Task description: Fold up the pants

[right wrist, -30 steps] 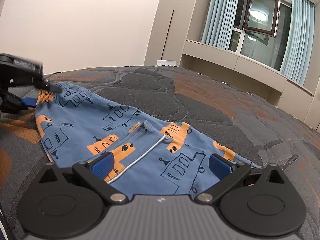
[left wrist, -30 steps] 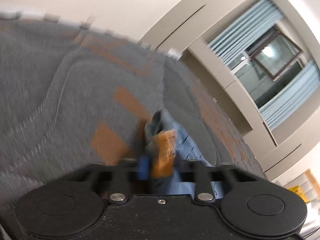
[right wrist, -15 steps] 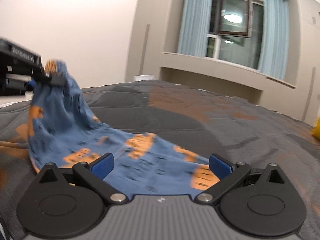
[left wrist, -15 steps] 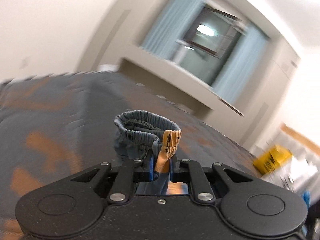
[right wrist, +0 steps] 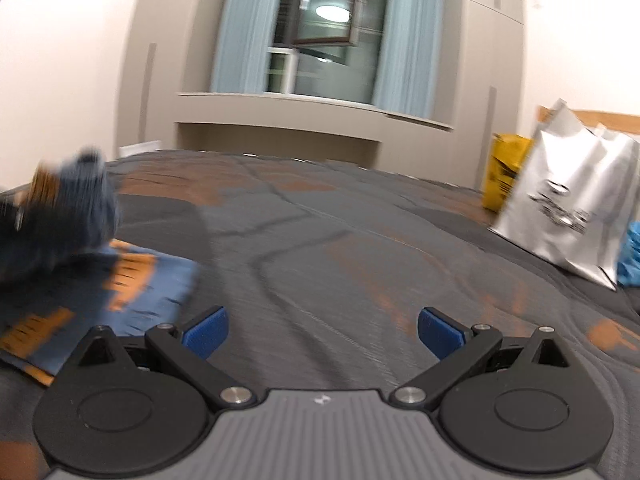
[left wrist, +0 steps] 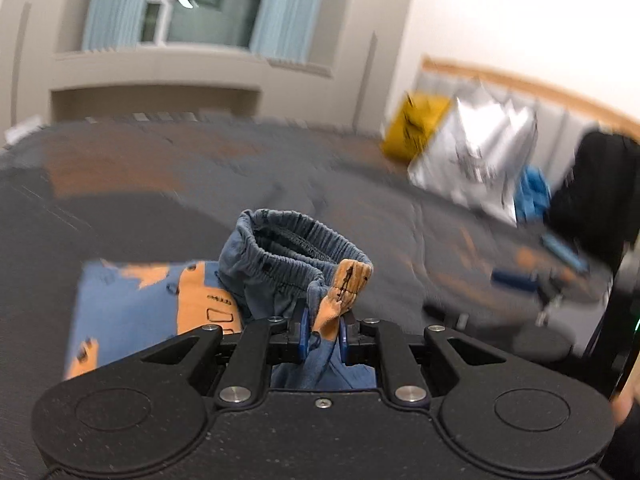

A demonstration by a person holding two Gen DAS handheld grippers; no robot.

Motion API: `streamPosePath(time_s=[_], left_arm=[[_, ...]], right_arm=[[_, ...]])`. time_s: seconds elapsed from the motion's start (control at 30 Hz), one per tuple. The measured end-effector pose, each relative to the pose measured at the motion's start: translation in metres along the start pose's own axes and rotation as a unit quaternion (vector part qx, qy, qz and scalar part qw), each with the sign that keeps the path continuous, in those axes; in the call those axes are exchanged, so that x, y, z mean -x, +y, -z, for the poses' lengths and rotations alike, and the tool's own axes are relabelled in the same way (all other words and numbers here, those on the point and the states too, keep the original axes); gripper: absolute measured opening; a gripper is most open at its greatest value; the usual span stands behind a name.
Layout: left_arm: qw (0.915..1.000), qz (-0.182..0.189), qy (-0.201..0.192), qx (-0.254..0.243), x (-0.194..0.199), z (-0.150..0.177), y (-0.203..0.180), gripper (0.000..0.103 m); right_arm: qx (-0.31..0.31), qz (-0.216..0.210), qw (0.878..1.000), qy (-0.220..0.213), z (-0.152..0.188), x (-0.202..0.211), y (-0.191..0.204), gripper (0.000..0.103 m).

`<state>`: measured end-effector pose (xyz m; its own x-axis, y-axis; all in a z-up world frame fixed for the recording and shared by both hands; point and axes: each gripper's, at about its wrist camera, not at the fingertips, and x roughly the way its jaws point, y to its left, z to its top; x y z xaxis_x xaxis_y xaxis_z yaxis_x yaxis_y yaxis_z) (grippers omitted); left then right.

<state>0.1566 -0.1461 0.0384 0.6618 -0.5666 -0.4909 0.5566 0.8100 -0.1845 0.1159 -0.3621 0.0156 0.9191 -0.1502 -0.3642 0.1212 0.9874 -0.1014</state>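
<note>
The pants (left wrist: 132, 312) are blue with orange cartoon prints and lie on the grey and orange quilted bed (left wrist: 180, 208). My left gripper (left wrist: 323, 334) is shut on the gathered elastic end of the pants (left wrist: 296, 252) and holds it up above the flat part. In the right wrist view the pants (right wrist: 120, 284) lie at the left, with the lifted end (right wrist: 76, 196) blurred above them. My right gripper (right wrist: 322, 330) is open and empty, just above the bed, to the right of the pants.
A silver bag (right wrist: 568, 200), a yellow bag (right wrist: 504, 168) and something blue (right wrist: 630, 256) stand at the bed's right end. A dark object (left wrist: 600, 196) is beside them. A window with blue curtains (right wrist: 320, 32) is behind the bed.
My left gripper has lifted the pants' end and carried it over the flat part, swinging right. My right gripper has moved right, off the pants, and stays open.
</note>
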Motion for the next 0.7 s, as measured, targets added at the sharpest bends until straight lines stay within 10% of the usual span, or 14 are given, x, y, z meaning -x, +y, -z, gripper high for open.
streamPosePath(time_s=[0.13,0.27,0.43,0.7], left_arm=[[0.9991,-0.003,0.041,0.008,-0.023,0.023,0.000,0.023],[0.9984,0.027,0.026,0.043,-0.010,0.029,0.011,0.072],[0.9977,0.004,-0.019,0.066,0.034,0.021,0.031,0.094],[0.9747,-0.167,-0.049,0.141,0.062,0.028,0.085,0.102]], right_arm=[[-0.030,0.000,1.000,0.008,0.009,0.002,-0.022,0.103],[-0.030,-0.014,0.999,0.008,0.007,0.000,-0.025,0.103],[-0.032,-0.038,0.999,0.008,0.000,-0.002,-0.011,0.103],[-0.054,-0.136,0.989,0.004,-0.022,-0.001,0.033,0.103]])
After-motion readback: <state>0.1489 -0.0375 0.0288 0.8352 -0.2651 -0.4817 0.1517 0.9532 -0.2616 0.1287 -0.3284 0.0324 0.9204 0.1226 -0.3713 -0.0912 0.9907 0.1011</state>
